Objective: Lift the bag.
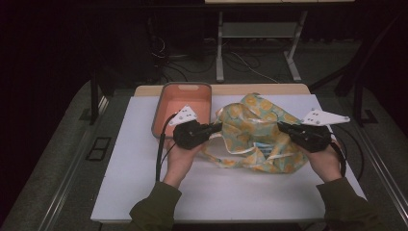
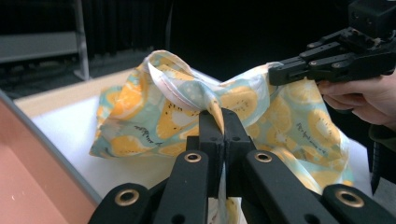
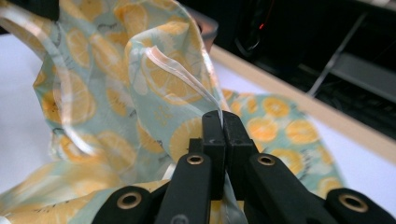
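A pale green cloth bag (image 1: 252, 130) printed with orange slices lies crumpled on the white table top (image 1: 144, 187), partly lifted. At its left edge my left gripper (image 1: 219, 127) is shut on a fold of the fabric; in the left gripper view the pinched bag edge (image 2: 215, 109) rises out of the closed left gripper (image 2: 223, 119). At the bag's right edge my right gripper (image 1: 280, 126) is shut on the fabric too. The right gripper view has the bag's seam (image 3: 182, 74) running into the closed right gripper (image 3: 222, 120). The bag (image 2: 280, 121) hangs stretched between both.
A salmon-pink bin (image 1: 185, 103) with a grey rim stands at the back left of the table, just behind my left hand. Its rim (image 2: 56, 149) fills the left gripper view's lower left. A metal table frame (image 1: 255, 33) and cables stand on the floor beyond.
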The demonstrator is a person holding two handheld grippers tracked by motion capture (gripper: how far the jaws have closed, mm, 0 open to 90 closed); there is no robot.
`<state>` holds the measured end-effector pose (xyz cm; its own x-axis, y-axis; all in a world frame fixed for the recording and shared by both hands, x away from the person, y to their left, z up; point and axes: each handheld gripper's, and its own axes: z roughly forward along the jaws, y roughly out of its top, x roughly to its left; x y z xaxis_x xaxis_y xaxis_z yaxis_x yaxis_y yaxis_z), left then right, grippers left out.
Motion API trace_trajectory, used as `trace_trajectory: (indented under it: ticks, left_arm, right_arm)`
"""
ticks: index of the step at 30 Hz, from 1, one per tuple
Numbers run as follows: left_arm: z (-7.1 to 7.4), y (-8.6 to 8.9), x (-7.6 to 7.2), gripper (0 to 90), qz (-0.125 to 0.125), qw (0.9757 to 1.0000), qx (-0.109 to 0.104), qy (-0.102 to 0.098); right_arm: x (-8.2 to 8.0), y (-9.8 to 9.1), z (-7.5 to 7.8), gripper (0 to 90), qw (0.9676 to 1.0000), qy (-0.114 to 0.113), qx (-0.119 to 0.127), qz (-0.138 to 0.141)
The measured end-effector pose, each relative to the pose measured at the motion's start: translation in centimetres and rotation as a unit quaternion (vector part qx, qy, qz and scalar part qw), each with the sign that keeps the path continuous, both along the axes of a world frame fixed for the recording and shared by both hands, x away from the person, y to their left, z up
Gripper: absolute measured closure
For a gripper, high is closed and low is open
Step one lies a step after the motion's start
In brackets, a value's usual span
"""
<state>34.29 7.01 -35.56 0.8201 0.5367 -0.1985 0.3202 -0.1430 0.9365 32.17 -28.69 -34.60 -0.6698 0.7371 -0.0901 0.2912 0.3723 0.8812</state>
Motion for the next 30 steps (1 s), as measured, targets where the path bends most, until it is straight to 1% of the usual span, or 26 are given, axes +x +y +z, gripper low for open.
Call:
trace_trajectory:
  ticks: [2,4,7,8,10,11,12,13,14,16,18,19,20,21,23,24,26,29,30]
  left_arm:
    - [-0.7,0.1,0.3,88.6,0.006,0.9999,0.006,0.013]
    - [-1.4,0.3,0.5,88.5,0.011,0.9996,0.01,0.023]
    - [-2.2,0.5,0.7,87.9,0.015,0.999,0.017,0.039]
    - [-2.5,0.5,0.8,86.0,0.016,0.9987,0.022,0.043]
    - [-2.8,0.5,0.8,80.3,0.016,0.998,0.032,0.051]
    - [-2.8,0.5,0.6,76.9,0.018,0.998,0.036,0.049]
    - [-2.9,0.6,0.5,72.5,0.018,0.9979,0.036,0.05]
    - [-2.9,0.7,0.4,70.8,0.014,0.9978,0.036,0.053]
    - [-2.9,0.8,0.2,67.5,0.013,0.9976,0.042,0.052]
    - [-2.7,1.0,-0.3,59.1,0.009,0.9975,0.05,0.048]
    - [-2.4,1.4,-0.8,49.7,0.009,0.9976,0.055,0.041]
    - [-2.3,1.6,-1.2,44.8,0.012,0.9975,0.059,0.036]
    - [-2.2,1.8,-1.6,41.3,0.015,0.9974,0.065,0.028]
    - [-2.0,2.1,-1.9,38.1,0.016,0.9972,0.069,0.023]
    - [-1.7,2.6,-2.7,31.4,0.013,0.9967,0.078,0.018]
    - [-1.7,2.8,-3.1,28.5,0.012,0.9965,0.081,0.018]
    - [-1.7,3.5,-3.8,22.1,0.015,0.9954,0.094,0.016]
    - [-1.8,4.9,-4.7,15.6,0.016,0.9955,0.092,0.014]
    - [-1.9,5.4,-4.9,14.6,0.016,0.9954,0.093,0.014]
  right_arm:
    - [0.3,0.5,-0.9,89.1,0.9998,0.017,-0.001,0.009]
    - [0.5,1.1,-1.7,89.0,0.999,0.034,0.006,0.029]
    - [0.3,2.7,-2.6,89.0,0.9964,0.05,0.007,0.068]
    - [0.2,3.3,-2.9,89.0,0.9945,0.058,0.012,0.086]
    - [-0.3,4.5,-3.3,88.8,0.991,0.069,0.007,0.114]
    - [-0.5,5.1,-3.5,88.8,0.9885,0.077,0.008,0.13]
    - [-0.7,5.7,-3.8,88.6,0.9857,0.085,0.005,0.145]
    - [-0.8,6.3,-4.2,87.9,0.9831,0.094,-0.004,0.157]
    - [-1.0,6.8,-4.5,85.4,0.9814,0.098,-0.011,0.165]
    - [-1.1,7.4,-5.0,76.1,0.9776,0.113,-0.012,0.177]
    - [-1.5,7.5,-4.9,66.1,0.9758,0.117,-0.011,0.184]
    - [-1.6,7.4,-4.8,59.7,0.975,0.119,-0.005,0.188]
    - [-1.7,7.3,-4.6,53.8,0.975,0.121,0.001,0.187]
    - [-1.9,7.1,-4.4,48.6,0.9755,0.117,0.005,0.186]
    - [-2.2,6.4,-3.9,41.0,0.9781,0.109,0.009,0.177]
    - [-2.3,6.0,-3.8,38.7,0.9795,0.104,0.015,0.171]
    - [-2.4,5.1,-3.5,33.5,0.9809,0.106,0.025,0.161]
    - [-2.5,3.6,-3.5,29.0,0.9848,0.102,0.03,0.137]
    - [-2.6,3.0,-3.6,27.9,0.9856,0.103,0.034,0.129]
